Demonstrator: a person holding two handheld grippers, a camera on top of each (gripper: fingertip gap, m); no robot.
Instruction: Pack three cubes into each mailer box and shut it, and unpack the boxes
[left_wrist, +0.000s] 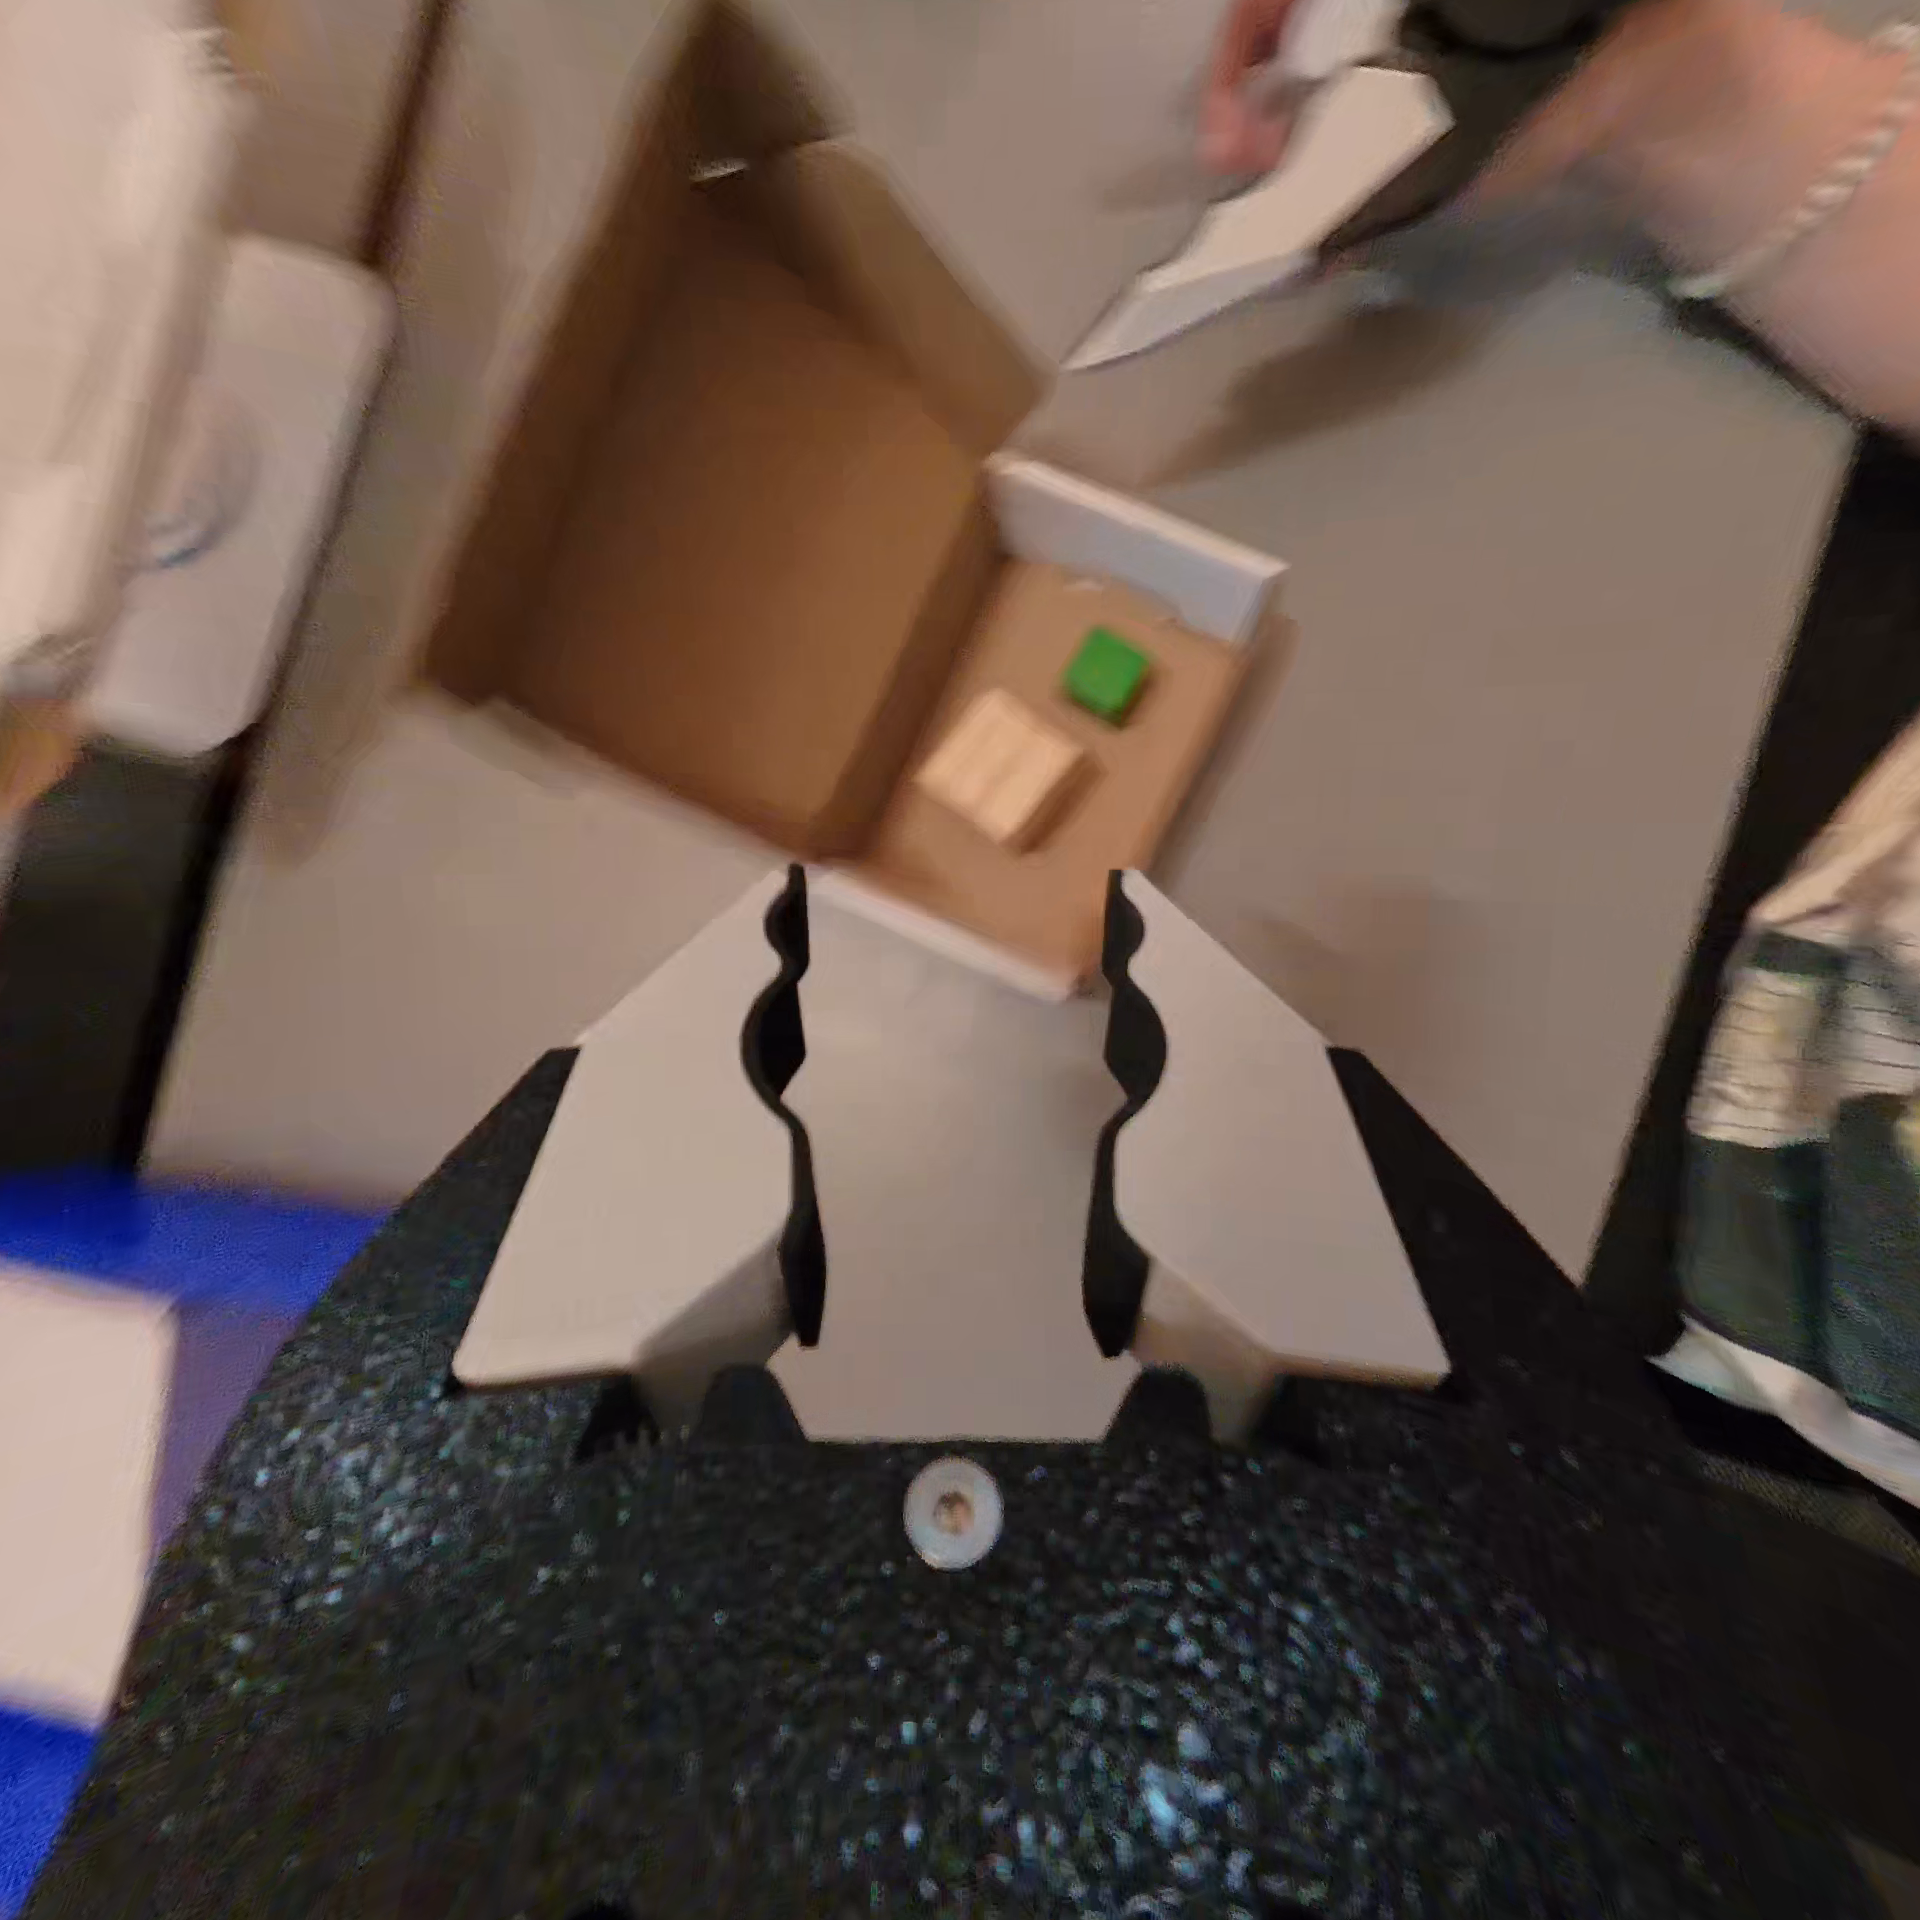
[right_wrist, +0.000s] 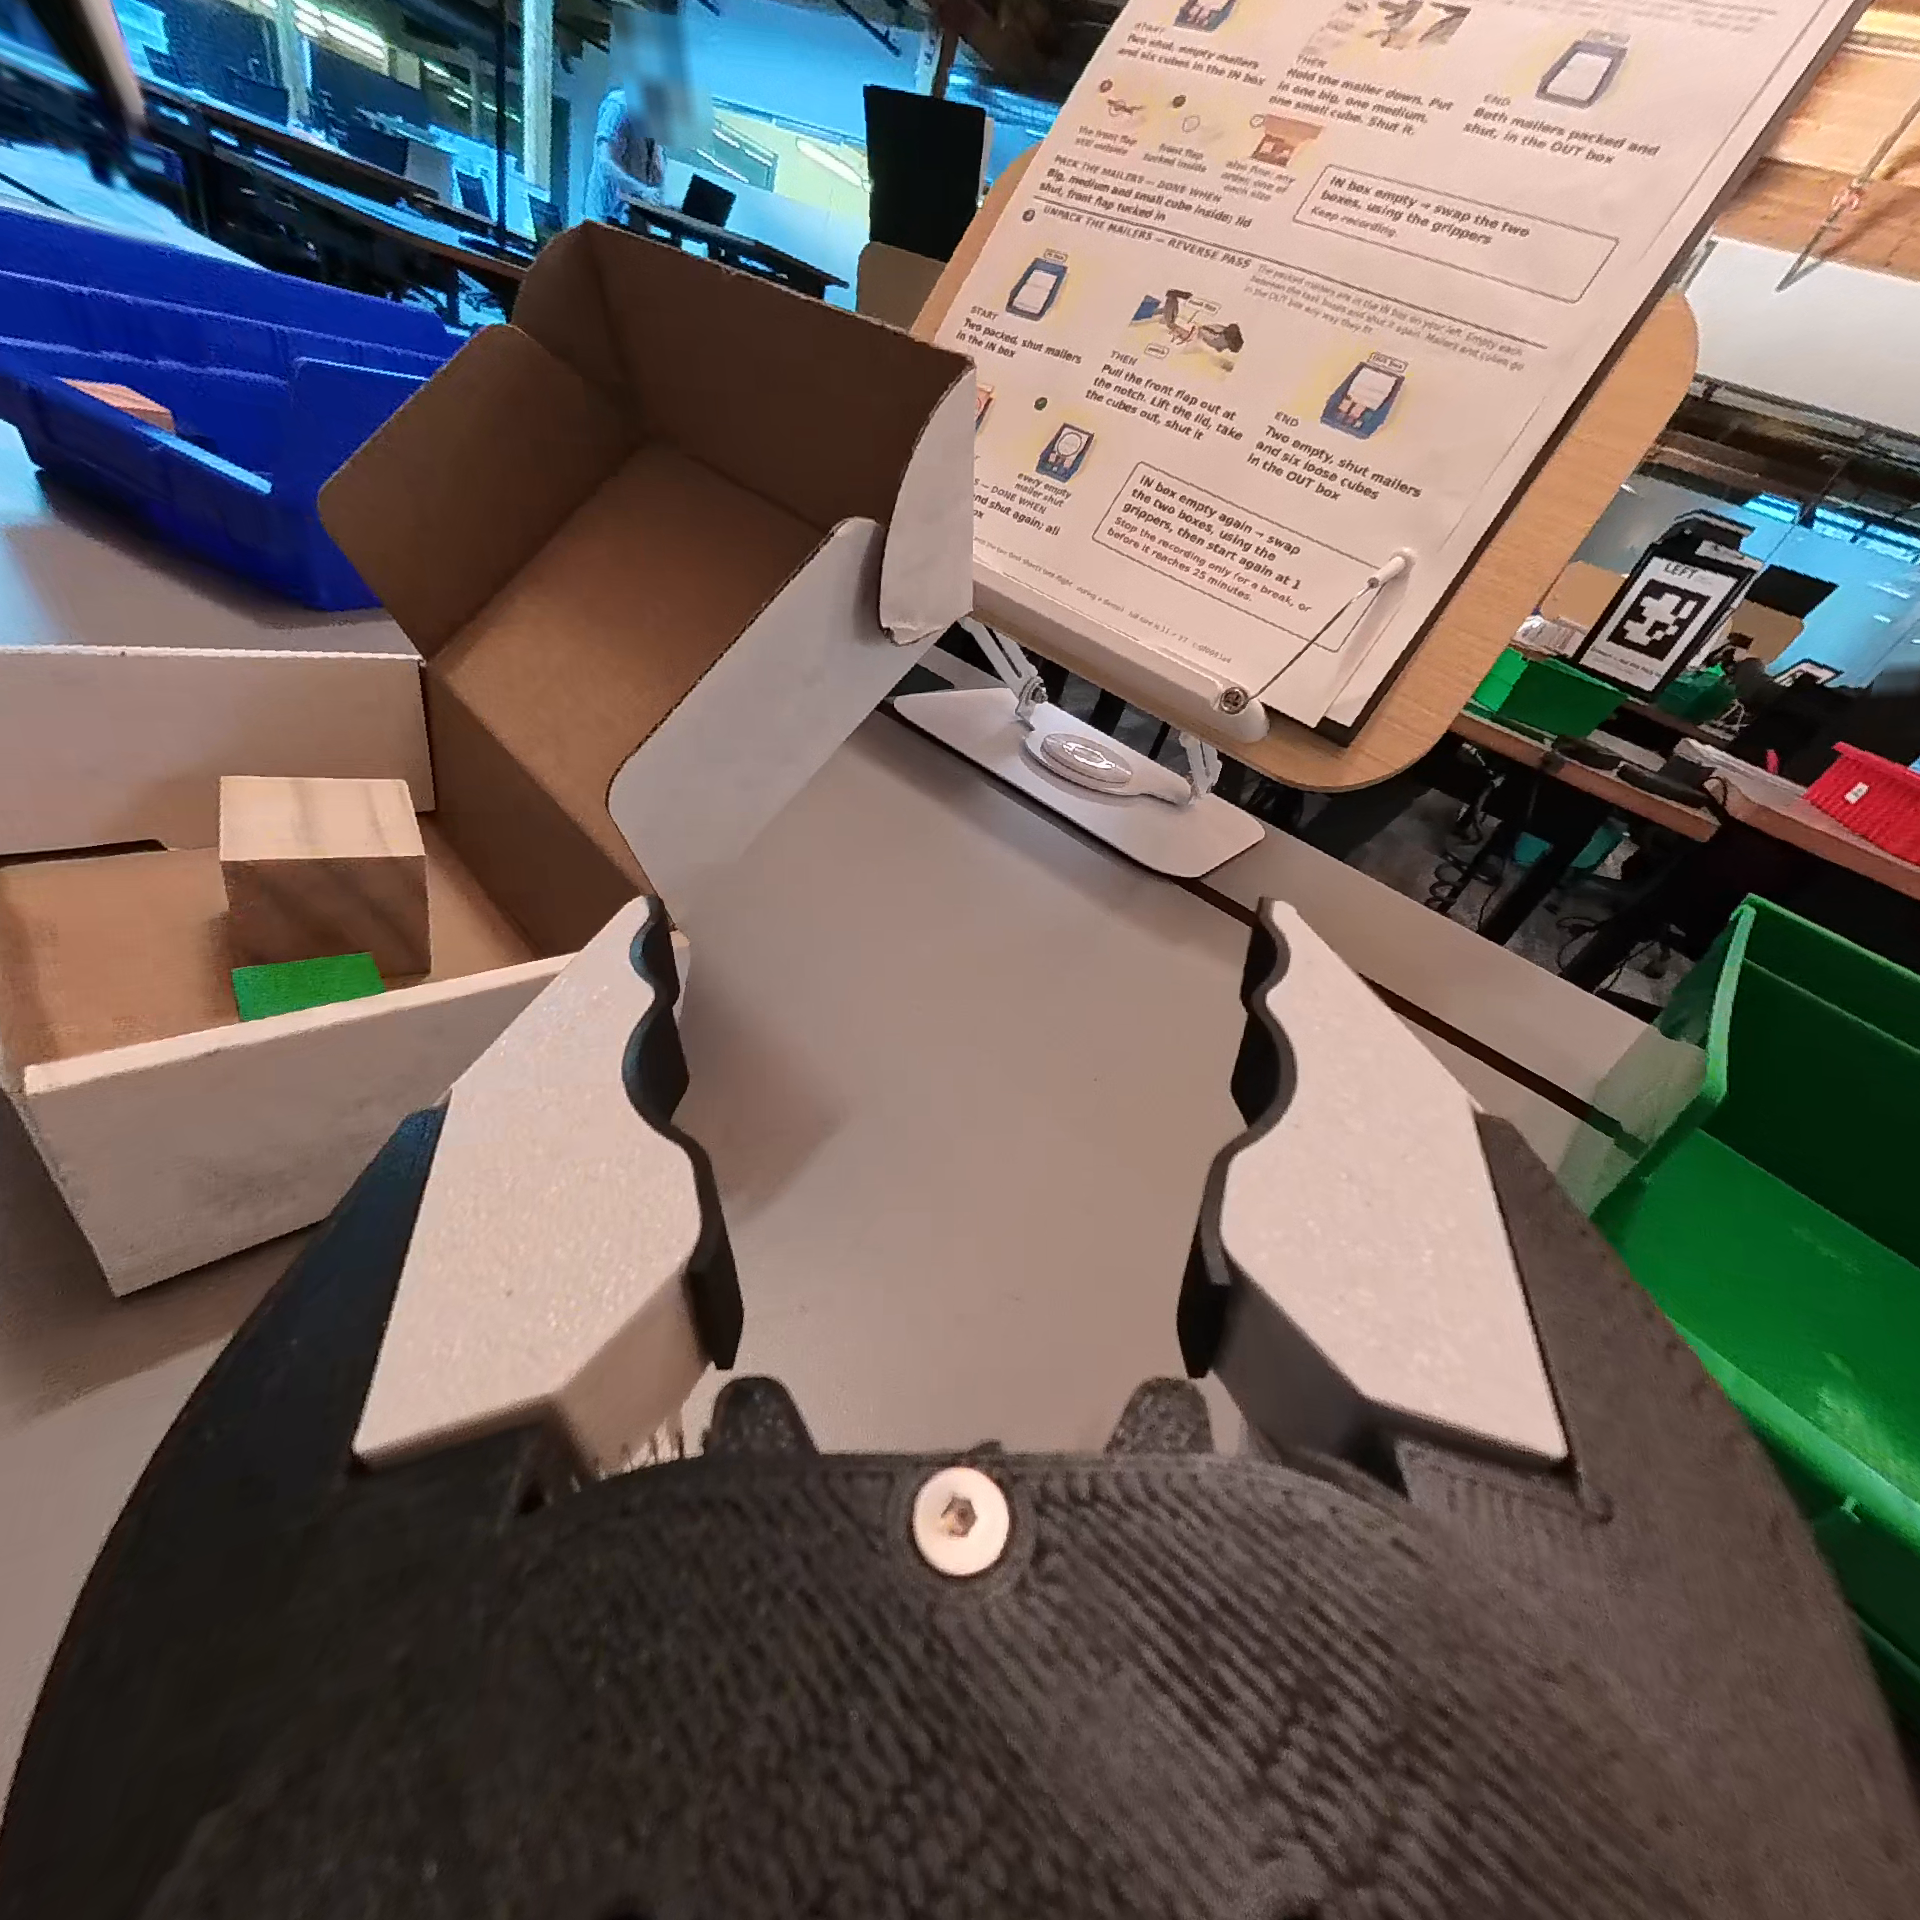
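Left wrist view looks down on an open mailer (left_wrist: 748, 582) lying on the grey desk (left_wrist: 1455, 727), its lid thrown back toward the top of the picture. The left gripper (left_wrist: 956, 883) hangs above the box's near corner with its jaws spread and nothing between them; the white front wall of the box runs just beyond the fingertips. Inside the tray lie a wooden cube (left_wrist: 1003, 767) and, just beside it on the far side, a smaller green cube (left_wrist: 1107, 675). The picture is blurred. At upper right the right gripper (left_wrist: 1247, 249) shows, held in a hand (left_wrist: 1714, 187) with a bracelet on the wrist. A blue bin (left_wrist: 156, 1226) sits at lower left. Right wrist view shows the same mailer (right_wrist: 260, 1122) to the left of the right gripper (right_wrist: 956, 914), whose jaws are spread wide and empty over bare desk (right_wrist: 956, 1091). The left fingertip is just beside the raised lid's side flap (right_wrist: 758, 707), though contact cannot be told. The wooden cube (right_wrist: 322, 873) stands in the tray with the green cube (right_wrist: 307, 985) in front of it, partly hidden by the front wall. A blue bin (right_wrist: 208, 416) lies behind, a green bin (right_wrist: 1787, 1195) to the right, and an instruction sheet on a stand (right_wrist: 1351, 343) stands beyond.
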